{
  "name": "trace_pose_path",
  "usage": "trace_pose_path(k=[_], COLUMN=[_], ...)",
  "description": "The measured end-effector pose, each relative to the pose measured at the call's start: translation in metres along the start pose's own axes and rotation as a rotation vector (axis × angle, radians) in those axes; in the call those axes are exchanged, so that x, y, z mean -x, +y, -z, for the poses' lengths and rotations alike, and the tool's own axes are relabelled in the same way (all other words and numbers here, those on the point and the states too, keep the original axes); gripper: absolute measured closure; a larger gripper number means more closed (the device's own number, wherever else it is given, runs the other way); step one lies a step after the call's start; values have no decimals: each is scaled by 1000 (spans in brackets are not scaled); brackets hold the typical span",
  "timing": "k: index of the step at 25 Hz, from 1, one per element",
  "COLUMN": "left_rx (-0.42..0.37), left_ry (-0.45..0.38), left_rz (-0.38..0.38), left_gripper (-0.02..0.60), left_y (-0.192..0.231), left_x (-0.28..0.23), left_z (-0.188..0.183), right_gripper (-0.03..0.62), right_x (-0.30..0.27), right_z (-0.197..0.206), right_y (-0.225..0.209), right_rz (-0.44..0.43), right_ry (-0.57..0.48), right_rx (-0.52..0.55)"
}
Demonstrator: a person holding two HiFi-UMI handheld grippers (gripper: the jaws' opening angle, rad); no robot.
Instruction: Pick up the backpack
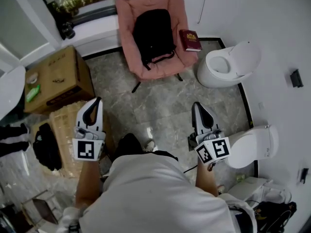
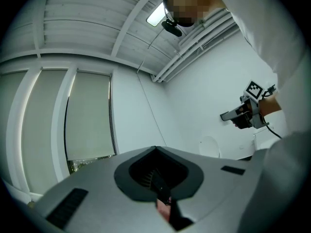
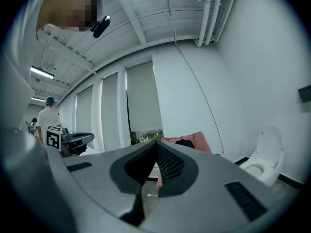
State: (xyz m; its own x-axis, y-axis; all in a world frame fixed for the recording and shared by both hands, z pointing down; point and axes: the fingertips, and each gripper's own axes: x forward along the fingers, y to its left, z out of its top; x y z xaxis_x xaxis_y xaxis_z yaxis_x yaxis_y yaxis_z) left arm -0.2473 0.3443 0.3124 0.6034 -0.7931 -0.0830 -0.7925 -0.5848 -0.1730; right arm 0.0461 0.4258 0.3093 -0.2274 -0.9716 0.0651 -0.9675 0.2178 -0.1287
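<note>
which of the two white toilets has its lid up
The toilet beside the pink chair: its bowl shows, lid raised. The other toilet, near the right gripper, has its lid down.

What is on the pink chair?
A black backpack lies on the chair, a red book beside it. Whatever is under the backpack is covered.

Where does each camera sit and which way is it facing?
Head view: on the head, steeply down at backpack on chair; shows shirt, left claw, right claw.
Left gripper view: on left claw, level toward window; shows it shut, plus right claw.
Right gripper view: on right claw, level toward chair and toilet; shows it shut.
Shared: backpack, in head and right gripper views.
</note>
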Motion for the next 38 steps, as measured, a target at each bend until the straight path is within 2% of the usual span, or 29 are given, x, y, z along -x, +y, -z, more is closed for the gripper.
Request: trace_pose_path(k=[7, 13, 17, 25, 31, 34, 38], left_rx=[2, 39, 54, 109, 138, 172, 168], left_ry=[40, 25, 6, -36, -49, -47, -43], left_rz=[25, 74, 90, 117, 161, 146, 130], left_gripper=[565, 565, 565, 565, 565, 565, 565], left_y=[-8, -13, 3, 58, 78, 85, 92], left_x=[-30, -100, -157, -269, -321, -331, -340], left_z=[17, 34, 39, 49, 64, 70, 76], right_gripper=[573, 572, 572, 572, 572, 572, 572], right_x=[-14, -48, -94, -210, -261, -274, -290], right_z=[15, 22, 15, -27, -43, -36, -35], right_y=[-29, -61, -84, -110, -115, -118, -128], right_rz=[11, 29, 33, 19, -3, -9, -13], right_ry=[32, 74, 87, 108, 68, 105, 117], right_rx=[-32, -19, 8, 89, -46, -43, -44])
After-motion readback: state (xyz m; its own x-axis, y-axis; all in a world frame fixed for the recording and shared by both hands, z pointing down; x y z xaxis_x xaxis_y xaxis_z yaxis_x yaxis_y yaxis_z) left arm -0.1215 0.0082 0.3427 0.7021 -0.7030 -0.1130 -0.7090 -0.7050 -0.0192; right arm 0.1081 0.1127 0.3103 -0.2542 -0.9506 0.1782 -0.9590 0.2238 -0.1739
